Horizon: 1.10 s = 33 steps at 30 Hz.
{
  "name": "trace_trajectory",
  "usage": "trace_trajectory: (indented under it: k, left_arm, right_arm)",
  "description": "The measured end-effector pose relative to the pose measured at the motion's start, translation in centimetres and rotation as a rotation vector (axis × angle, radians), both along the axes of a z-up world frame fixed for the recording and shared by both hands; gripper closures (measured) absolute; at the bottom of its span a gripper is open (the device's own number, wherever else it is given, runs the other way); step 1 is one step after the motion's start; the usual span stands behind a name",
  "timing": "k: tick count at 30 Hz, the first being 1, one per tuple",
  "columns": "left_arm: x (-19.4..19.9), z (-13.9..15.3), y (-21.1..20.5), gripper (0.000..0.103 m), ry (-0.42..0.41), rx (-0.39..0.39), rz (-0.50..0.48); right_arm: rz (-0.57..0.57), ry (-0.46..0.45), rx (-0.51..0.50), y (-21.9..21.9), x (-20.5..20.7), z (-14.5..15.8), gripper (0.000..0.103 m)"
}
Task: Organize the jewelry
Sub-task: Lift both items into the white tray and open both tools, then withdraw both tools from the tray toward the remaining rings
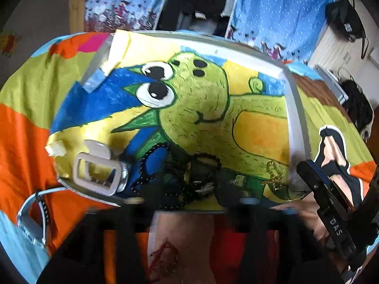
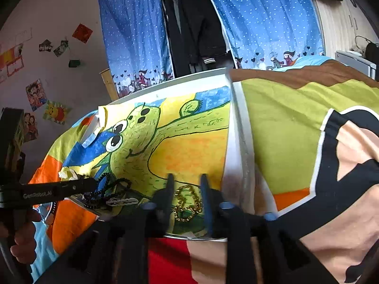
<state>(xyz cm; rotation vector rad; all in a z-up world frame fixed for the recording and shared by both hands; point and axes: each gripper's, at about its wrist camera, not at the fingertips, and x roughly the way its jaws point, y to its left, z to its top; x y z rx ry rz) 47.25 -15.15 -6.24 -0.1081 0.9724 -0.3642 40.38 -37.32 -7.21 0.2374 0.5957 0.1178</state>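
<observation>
A white-rimmed tray (image 1: 293, 118) (image 2: 239, 130) lined with a green dinosaur painting lies on a colourful bedspread. Along its near edge sit a white hair claw (image 1: 94, 170), a tangle of black bead strings (image 1: 163, 172) (image 2: 101, 189), a white braided bracelet (image 2: 123, 201) and a gold chain (image 1: 274, 175) (image 2: 187, 203). My left gripper (image 1: 196, 177) is blurred, its fingers standing apart over the black beads. My right gripper (image 2: 187, 179) is open, and the gold chain lies between its fingers without being pinched.
A watch with a pale blue strap (image 1: 30, 220) lies on the bedspread left of the tray. A crumpled tissue (image 1: 55, 149) sits at the tray's left corner. Blue curtains (image 2: 260, 23) and hanging dark clothes stand behind. A red cord (image 1: 163, 258) lies below the tray's near rim.
</observation>
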Motion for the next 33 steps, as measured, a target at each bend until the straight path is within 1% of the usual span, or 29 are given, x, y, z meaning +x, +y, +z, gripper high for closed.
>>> trace_trajectory:
  k: [1, 2, 3, 4, 5, 6, 7, 8, 9, 12, 14, 15, 16, 18, 19, 22, 27, 33]
  left_arm:
    - [-0.4, 0.4, 0.3, 0.043, -0.015, -0.02, 0.017]
    - [-0.7, 0.8, 0.4, 0.042, -0.023, -0.034, 0.028]
    - [-1.2, 1.3, 0.7, 0.042, -0.027, -0.044, 0.038]
    - [-1.6, 1.7, 0.8, 0.042, -0.031, -0.043, 0.05]
    - [-2.1, 2.1, 0.9, 0.042, -0.04, -0.036, 0.063]
    - [-2.7, 2.6, 1.1, 0.04, -0.056, -0.026, 0.077]
    - [-3.5, 3.2, 1.3, 0.037, -0.08, -0.018, 0.091]
    - [-4.0, 3.7, 1.4, 0.03, -0.098, -0.016, 0.1]
    - [-5.0, 4.4, 1.7, 0.023, -0.129, -0.02, 0.111]
    - [-7.6, 6.2, 2.7, 0.013, -0.214, -0.029, 0.147]
    - [-9.4, 7.1, 3.2, 0.009, -0.269, -0.023, 0.174]
    - [-10.3, 7.5, 3.5, 0.005, -0.292, -0.02, 0.186]
    - [-11.4, 8.0, 4.0, 0.003, -0.321, -0.017, 0.2]
    - [-13.2, 8.6, 4.7, 0.003, -0.362, -0.016, 0.209]
    - [-14.0, 8.9, 5.0, 0.003, -0.378, -0.014, 0.21]
    - [-17.0, 9.7, 6.0, 0.002, -0.428, -0.001, 0.209]
    - [-21.4, 9.9, 7.5, 0.001, -0.47, 0.012, 0.197]
    - [-25.8, 9.9, 9.1, 0.001, -0.497, 0.027, 0.203]
  right_arm:
    - [-0.004, -0.009, 0.001, -0.1, -0.3, 0.3, 0.068]
    - [-0.007, -0.02, -0.001, -0.2, -0.7, 0.7, 0.067]
    - [-0.009, -0.029, -0.004, -0.2, -0.9, 1.0, 0.067]
    - [-0.013, -0.046, -0.011, -0.2, -1.5, 1.6, 0.064]
    - [-0.014, -0.063, -0.013, -0.3, -2.1, 2.0, 0.058]
    - [-0.017, -0.08, -0.018, -0.2, -2.6, 2.5, 0.054]
    - [-0.019, -0.092, -0.021, -0.2, -3.0, 2.8, 0.046]
    - [-0.016, -0.118, -0.023, -0.1, -3.9, 3.5, 0.039]
    - [-0.015, -0.135, -0.026, 0.0, -4.5, 3.9, 0.036]
    - [-0.013, -0.197, -0.037, 0.3, -6.8, 5.5, 0.024]
    - [-0.017, -0.24, -0.04, 0.6, -8.5, 6.5, 0.012]
    - [-0.02, -0.257, -0.042, 0.7, -9.1, 6.8, 0.01]
    - [-0.024, -0.283, -0.047, 1.0, -10.2, 7.3, 0.008]
    - [-0.023, -0.319, -0.059, 1.5, -12.2, 7.9, 0.004]
    - [-0.024, -0.334, -0.067, 1.8, -13.1, 8.0, 0.001]
    - [-0.023, -0.382, -0.089, 2.8, -16.0, 8.4, 0.0]
    - [-0.018, -0.426, -0.109, 4.5, -19.7, 9.0, 0.0]
    - [-0.012, -0.428, -0.118, 6.2, -22.7, 9.1, 0.0]
